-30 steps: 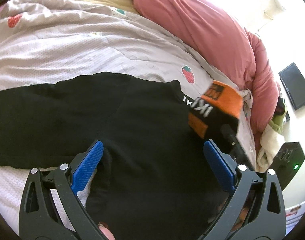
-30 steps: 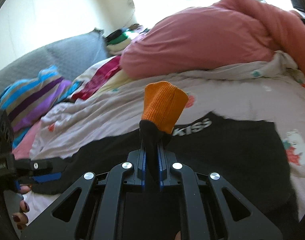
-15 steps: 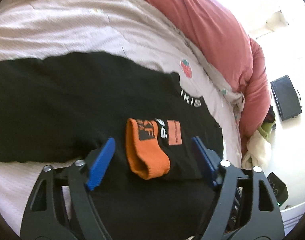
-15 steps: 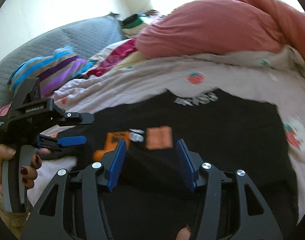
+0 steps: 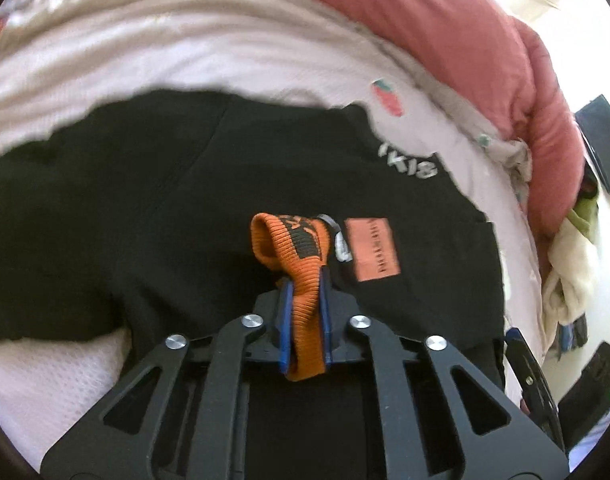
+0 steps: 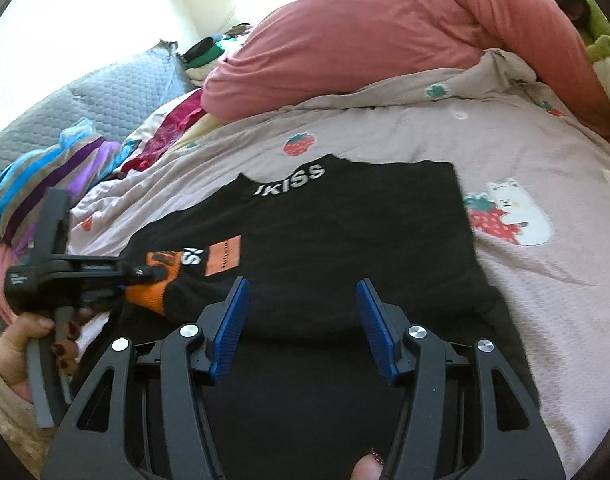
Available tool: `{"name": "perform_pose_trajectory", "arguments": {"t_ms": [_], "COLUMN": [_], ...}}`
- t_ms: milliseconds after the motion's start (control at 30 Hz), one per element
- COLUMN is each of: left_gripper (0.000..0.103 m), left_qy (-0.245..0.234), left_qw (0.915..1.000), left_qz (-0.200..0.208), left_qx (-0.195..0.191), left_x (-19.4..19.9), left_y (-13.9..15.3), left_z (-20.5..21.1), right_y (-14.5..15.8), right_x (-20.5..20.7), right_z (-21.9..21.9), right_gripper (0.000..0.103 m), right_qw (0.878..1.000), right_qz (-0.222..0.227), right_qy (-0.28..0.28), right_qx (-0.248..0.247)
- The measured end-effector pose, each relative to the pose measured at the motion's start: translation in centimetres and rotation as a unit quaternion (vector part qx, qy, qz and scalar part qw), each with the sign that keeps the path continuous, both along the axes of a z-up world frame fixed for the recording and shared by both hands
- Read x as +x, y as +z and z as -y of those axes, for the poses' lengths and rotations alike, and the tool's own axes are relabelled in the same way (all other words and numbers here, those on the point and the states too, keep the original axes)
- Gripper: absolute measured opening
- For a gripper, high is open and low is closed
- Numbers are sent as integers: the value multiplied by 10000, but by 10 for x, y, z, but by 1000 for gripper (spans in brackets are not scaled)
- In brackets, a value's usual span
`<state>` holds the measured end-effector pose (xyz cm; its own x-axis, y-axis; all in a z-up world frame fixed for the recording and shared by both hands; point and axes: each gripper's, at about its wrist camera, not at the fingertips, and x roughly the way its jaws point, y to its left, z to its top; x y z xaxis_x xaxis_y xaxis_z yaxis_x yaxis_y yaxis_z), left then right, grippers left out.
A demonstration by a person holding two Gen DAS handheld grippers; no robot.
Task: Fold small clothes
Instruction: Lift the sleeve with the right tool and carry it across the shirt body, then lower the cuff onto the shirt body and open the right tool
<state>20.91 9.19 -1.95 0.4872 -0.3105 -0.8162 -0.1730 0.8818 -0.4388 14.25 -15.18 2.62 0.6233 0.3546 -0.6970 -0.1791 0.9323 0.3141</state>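
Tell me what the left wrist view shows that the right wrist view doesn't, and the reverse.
Only the left wrist view: the left gripper seen from behind, pads clamped on the orange cuff, and a dark screen off the bed. Only the right wrist view: the right gripper open over the black shirt, the striped cloth, the bear print. Both: shirt, orange patch, pink duvet.

A pink duvet [image 6: 365,48] lay heaped along the bed's strawberry-print sheet [image 6: 525,152], with a striped blanket [image 6: 45,176] bunched against grey quilted padding [image 6: 105,96].
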Motion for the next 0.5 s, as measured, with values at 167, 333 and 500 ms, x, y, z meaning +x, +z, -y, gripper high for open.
{"name": "perform_pose_trajectory", "arguments": {"t_ms": [167,333,500], "left_gripper": [6,25,25], "left_qy": [-164,-65,-97], "left_qw": [9954,9937,9915], "left_qz": [484,89,392], "left_qx": [806,1113,1235], "left_x": [-5,-6,-15], "left_y": [30,11,22], "left_z": [7,-5,5], "right_y": [-3,-16,-37], "right_x": [10,28,39], "right_z": [5,1,5], "right_gripper": [54,54,54], "right_qw": [9994,9964,9919], "right_qz": [-16,-302,-735], "right_qy": [-176,-264,-421], "right_qx": [-286,-744,-950]}}
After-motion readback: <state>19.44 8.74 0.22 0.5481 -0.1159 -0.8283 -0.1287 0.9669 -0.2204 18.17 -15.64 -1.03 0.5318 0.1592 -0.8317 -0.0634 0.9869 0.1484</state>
